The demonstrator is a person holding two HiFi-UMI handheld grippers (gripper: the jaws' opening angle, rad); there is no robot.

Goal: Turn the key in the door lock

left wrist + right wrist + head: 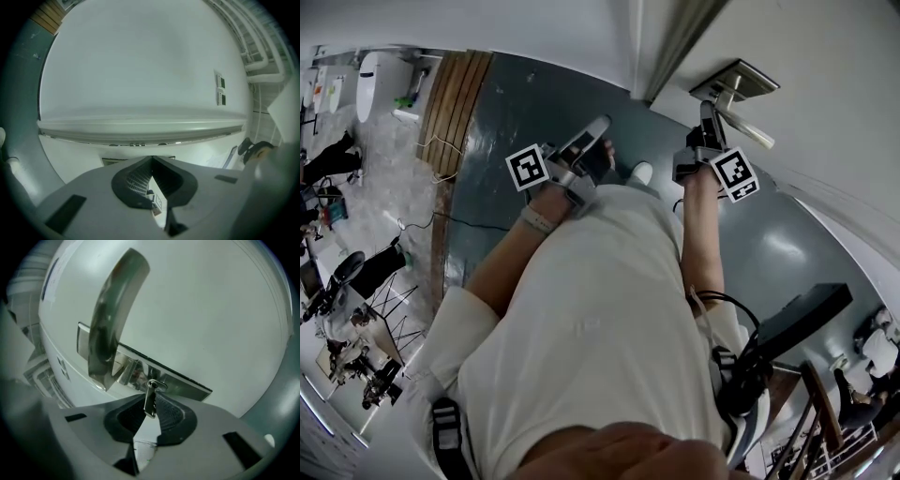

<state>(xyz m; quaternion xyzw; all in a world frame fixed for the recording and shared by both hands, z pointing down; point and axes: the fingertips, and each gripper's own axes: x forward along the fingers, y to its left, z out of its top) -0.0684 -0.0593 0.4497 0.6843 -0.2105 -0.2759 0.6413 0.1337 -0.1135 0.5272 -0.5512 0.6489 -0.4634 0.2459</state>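
Note:
A small silver key (150, 406) sticks out of the lock cylinder (156, 384) in the steel plate (180, 383) under the lever handle (110, 319) of a white door (215, 310). My right gripper (151, 398) is shut on the key's flat head, with the head tilted between the dark pads. In the head view the right gripper (707, 112) points up at the handle plate (734, 82). My left gripper (598, 127) hangs left of the door, away from the lock. Its jaws meet at the tips (151, 160) with nothing between them.
The door frame edge (661, 47) stands between the two grippers. A grey floor (511, 112) with a wooden strip (455, 103) and a loose cable (441, 220) lies to the left. The left gripper faces a white wall with two small plates (220, 90).

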